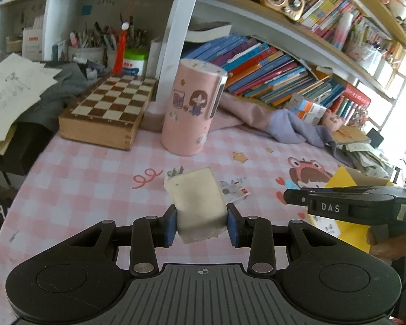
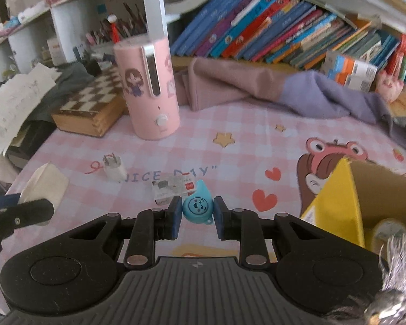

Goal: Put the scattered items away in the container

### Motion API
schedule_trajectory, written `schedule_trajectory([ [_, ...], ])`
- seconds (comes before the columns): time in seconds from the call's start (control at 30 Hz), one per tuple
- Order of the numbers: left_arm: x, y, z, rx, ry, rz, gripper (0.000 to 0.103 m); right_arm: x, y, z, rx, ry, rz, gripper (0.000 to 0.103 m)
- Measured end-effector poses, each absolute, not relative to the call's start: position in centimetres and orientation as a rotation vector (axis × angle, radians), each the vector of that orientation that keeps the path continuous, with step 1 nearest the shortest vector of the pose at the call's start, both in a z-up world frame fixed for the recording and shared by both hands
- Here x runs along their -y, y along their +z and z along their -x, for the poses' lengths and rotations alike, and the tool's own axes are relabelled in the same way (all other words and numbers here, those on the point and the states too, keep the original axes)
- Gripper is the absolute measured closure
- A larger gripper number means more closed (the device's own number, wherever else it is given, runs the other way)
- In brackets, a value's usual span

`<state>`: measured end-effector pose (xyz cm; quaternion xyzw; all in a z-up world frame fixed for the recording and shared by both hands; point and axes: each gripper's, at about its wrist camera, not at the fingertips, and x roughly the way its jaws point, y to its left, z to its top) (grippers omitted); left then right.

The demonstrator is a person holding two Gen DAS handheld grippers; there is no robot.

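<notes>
Left tool (image 1: 201, 223) angled downward, blue pads clamped, right tool (image 2: 197, 214) likewise tilted down, pads pinched, fingers (image 1: 384, 246) on its handle

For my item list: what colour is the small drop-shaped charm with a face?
Light blue; the charm shows best in the right wrist view.

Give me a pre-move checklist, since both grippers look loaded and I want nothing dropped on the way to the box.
1. Left gripper clamped on the white block: ok.
2. Right gripper clamped on the blue droplet charm: ok.
3. Both items lifted off the tablecloth: ok.
4. Yellow cardboard box open on top: ok.
5. Free room inside the box: cannot tell, mostly out of view.
6. White charger plug and small card packet collected: not ok, on the table.
</notes>
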<state>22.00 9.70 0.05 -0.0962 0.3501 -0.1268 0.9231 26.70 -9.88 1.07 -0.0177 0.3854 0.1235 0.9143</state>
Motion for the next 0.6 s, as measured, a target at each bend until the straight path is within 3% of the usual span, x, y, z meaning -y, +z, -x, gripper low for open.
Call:
schedule_trajectory([
  [0.6, -9.2, 2.3, -16.1, -0.677, -0.340, 0.198, 0.068, 10.2, 4.3, -17.5, -0.735, 0.259, 0.012, 0.080],
])
